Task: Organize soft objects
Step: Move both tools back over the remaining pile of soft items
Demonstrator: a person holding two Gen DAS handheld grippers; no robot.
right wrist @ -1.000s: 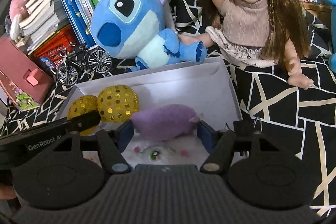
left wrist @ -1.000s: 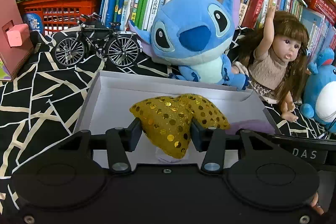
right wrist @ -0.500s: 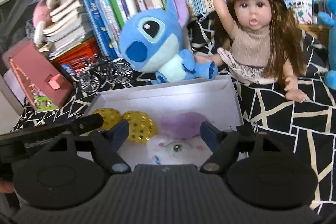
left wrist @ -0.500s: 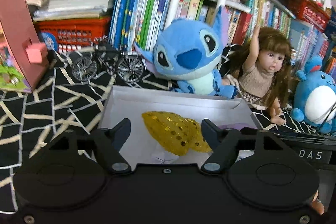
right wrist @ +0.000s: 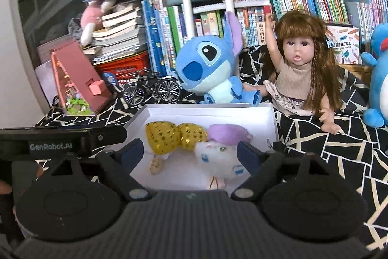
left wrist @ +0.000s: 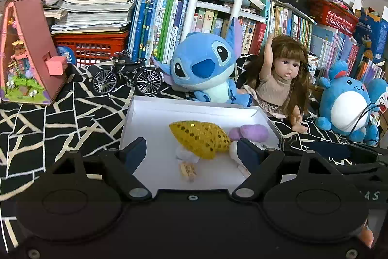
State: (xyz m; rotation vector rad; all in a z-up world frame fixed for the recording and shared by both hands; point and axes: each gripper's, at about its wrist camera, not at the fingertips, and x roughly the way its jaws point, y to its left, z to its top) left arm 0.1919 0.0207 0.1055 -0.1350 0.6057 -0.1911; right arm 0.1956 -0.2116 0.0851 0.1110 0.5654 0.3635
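A shallow white box [left wrist: 150, 113] [right wrist: 271, 118] lies on the black patterned cloth. Inside it rest a gold sequin plush [left wrist: 201, 137] [right wrist: 174, 137] and a white plush with purple ears [right wrist: 223, 149] [left wrist: 249, 132]. My left gripper [left wrist: 192, 153] hovers above the box's near edge, its jaws opening, with nothing pressed between the pads. My right gripper [right wrist: 190, 153] hangs likewise over the box, jaws opening, free of the white plush below it. Behind the box sit a blue alien plush [left wrist: 206, 69] [right wrist: 211, 64], a long-haired doll [left wrist: 283, 84] [right wrist: 300, 67] and a round blue plush [left wrist: 346, 103].
A model bicycle [left wrist: 126, 77] and a pink triangular toy house [left wrist: 26, 52] stand at the back left. A red crate [left wrist: 89, 47] holds stacked books, and a bookshelf [left wrist: 266, 21] fills the background. The left gripper's body [right wrist: 48, 140] shows at the right view's left edge.
Both grippers let go of their plush toys, opened wider and drew back and up from the box. The gold and white plush toys now lie in the box.
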